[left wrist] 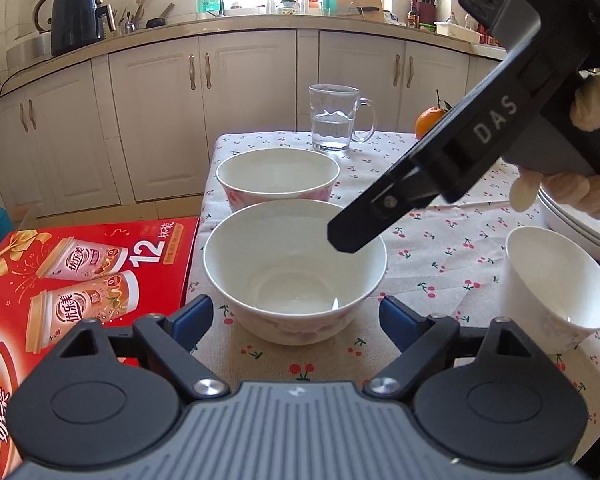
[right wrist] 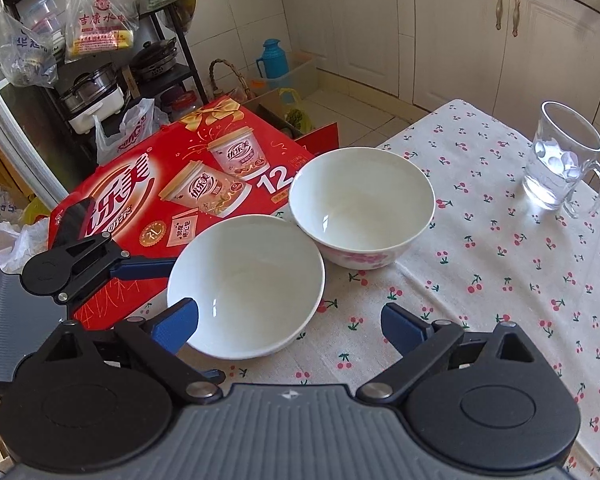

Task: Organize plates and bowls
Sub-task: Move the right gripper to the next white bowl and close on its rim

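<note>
Bowl (right wrist: 246,286) at table's (right wrist: 480,320) left edge next, both grippers gaping empty, gotta straddle its rim and squeeze.

Glossy ceramic bowls (left wrist: 295,276), cloth tablecloth (left wrist: 440,248)

Left gripper (left wrist: 296,320) stood open, blue pads either side of near bowl (left wrist: 295,276), not touching. Second bowl (left wrist: 278,178) just behind. Right gripper (left wrist: 432,176) reached over near bowl's rim. Small bowl (left wrist: 556,284) tilted at right, beside stacked plates (left wrist: 580,228)
</note>
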